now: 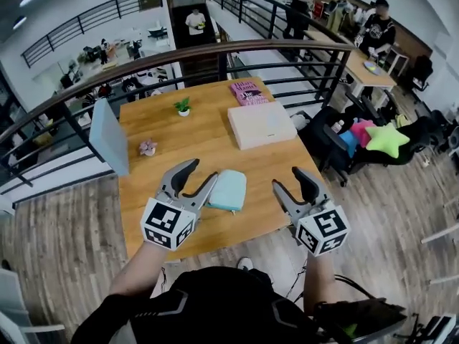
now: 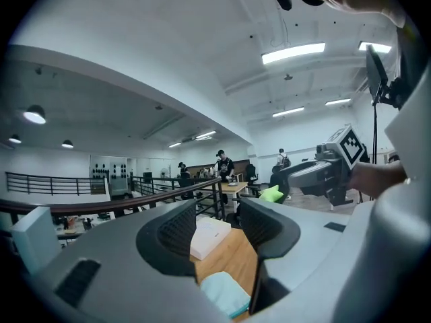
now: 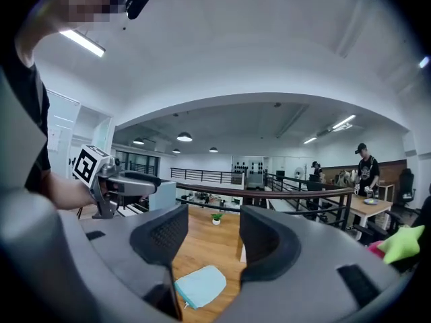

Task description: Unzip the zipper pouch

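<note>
Pale teal fabric zipper pouch [image 1: 228, 190]: lying flat on the light wooden table [image 1: 179, 138], near its front edge (zipper too small to make out). Left gripper [image 1: 203, 172] and right gripper [image 1: 287, 179] are flanking it, both with jaws standing apart and gripping nothing.

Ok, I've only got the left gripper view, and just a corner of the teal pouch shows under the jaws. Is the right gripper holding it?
Observer: No. The right gripper is open and empty, off to the right of the zipper pouch.
Operator: Is the pouch lying flat?
Observer: Yes, flat on the table near its front edge, between the left gripper and the right one.
Operator: Where's the zipper pull?
Observer: The right gripper view shows what looks like a small pull at the pouch's near corner.
</note>
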A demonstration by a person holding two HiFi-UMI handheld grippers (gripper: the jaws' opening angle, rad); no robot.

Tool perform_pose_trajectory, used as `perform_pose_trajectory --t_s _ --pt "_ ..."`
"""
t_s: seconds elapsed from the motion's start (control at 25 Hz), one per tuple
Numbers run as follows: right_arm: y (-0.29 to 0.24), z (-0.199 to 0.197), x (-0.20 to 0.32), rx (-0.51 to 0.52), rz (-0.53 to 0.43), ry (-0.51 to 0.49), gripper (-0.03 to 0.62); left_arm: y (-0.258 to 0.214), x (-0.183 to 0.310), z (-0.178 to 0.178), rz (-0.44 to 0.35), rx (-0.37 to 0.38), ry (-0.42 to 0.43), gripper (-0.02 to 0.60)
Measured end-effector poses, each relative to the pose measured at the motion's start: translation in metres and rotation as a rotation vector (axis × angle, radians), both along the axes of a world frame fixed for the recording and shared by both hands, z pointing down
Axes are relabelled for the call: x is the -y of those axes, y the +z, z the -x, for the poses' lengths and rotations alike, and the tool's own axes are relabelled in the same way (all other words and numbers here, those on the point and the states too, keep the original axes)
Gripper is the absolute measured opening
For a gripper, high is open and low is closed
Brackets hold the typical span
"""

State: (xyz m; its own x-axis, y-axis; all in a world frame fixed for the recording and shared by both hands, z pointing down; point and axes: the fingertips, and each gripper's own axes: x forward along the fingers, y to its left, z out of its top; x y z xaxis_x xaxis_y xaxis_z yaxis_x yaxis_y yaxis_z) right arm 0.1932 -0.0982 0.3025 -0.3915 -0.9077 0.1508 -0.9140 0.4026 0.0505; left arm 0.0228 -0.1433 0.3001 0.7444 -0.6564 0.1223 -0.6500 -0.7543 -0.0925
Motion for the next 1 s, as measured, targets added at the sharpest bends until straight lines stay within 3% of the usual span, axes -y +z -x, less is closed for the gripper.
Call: perform_pose_trajectory --t_s 0.52,0.76,1.0 --pt "0.029 -0.015 0.062 0.003 0.048 -0.247 0.244 0.032 0.014 -0.010 0.055 0.008 -0.204 0.215" --pt "0.069 -0.001 0.079 -0.034 0.106 -0.296 0.239 0.079 0.017 0.020 0.144 0.019 -0.299 0.216" --pt "0.129 0.026 0.094 -0.054 0.201 -0.369 0.236 0.134 0.016 0.037 0.235 0.053 -0.306 0.215"
